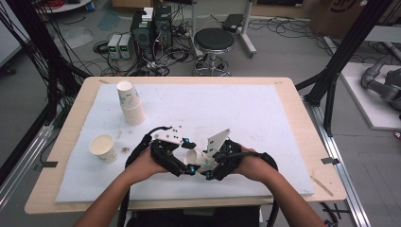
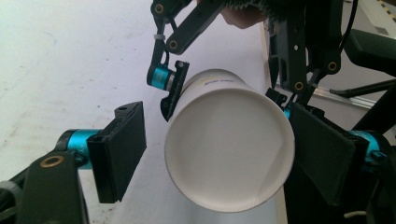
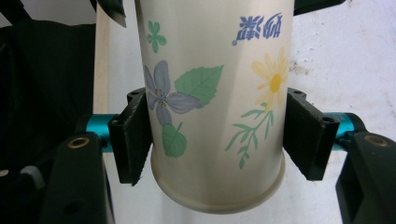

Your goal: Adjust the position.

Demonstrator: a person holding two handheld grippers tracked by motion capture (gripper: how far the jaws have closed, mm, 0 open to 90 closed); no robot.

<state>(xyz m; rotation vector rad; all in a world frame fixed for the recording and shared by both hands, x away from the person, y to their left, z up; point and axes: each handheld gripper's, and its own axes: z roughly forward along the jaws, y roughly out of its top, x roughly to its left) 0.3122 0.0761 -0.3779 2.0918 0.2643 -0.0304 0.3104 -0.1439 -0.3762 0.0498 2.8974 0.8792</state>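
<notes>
A paper cup (image 1: 191,156) printed with flowers and leaves (image 3: 210,70) is held over the near middle of the table, lying on its side between the two hands. My right gripper (image 3: 217,140) is shut on it, one pad pressed to each side near its base. The same gripper (image 1: 202,164) comes in from the right in the high view. My left gripper (image 2: 219,154) faces the cup's open mouth (image 2: 229,149) with a jaw on either side of the rim. Its left pad (image 2: 119,149) stands clear of the cup, while the right pad (image 2: 322,158) lies at the rim.
A white mat (image 1: 246,109) covers the wooden table (image 1: 302,118). Two stacked upside-down cups (image 1: 130,104) stand at the back left, and one upright cup (image 1: 104,148) sits at the left. A black stool (image 1: 213,41) and cabling lie beyond the table's far edge.
</notes>
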